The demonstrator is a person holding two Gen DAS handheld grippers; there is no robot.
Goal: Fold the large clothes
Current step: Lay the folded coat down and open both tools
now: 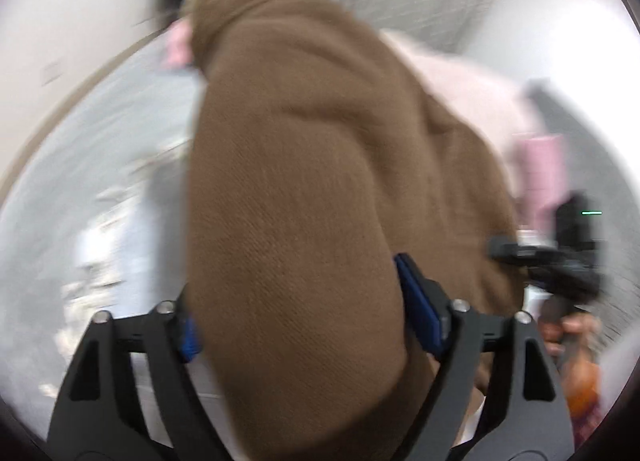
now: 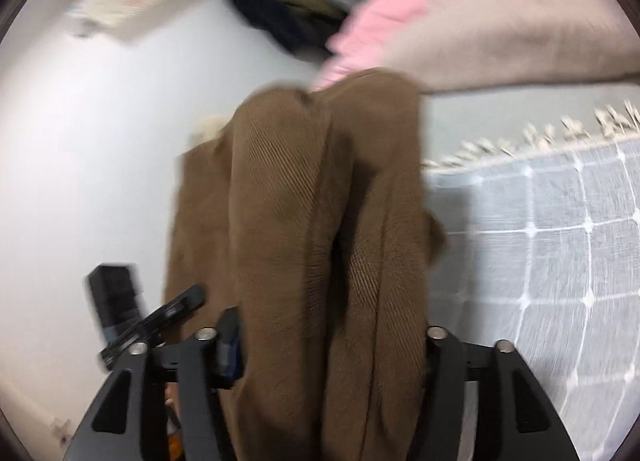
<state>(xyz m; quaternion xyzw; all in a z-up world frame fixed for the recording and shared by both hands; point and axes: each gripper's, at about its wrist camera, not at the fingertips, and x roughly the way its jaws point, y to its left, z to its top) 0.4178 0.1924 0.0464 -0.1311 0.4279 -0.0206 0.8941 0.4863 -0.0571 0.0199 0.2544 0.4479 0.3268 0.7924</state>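
The brown garment (image 1: 304,189) filled both blurred views, bunched between the spread jaws of the left gripper (image 1: 298,325) and right gripper (image 2: 332,345); whether the pads pressed it, I couldn't tell.

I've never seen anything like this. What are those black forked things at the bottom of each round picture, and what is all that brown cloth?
There is no robot here: a person holds a hand-held gripper in each hand, and each carries a wide-angle camera looking along its jaws. One picture comes from the left gripper, the other from the right gripper. The black forks are the jaws, lined with blue pads. A thick brown garment fills the gap between both pairs of jaws; blur hides whether the pads press it. Behind lie pink clothes, a dark garment and a white checked cover.
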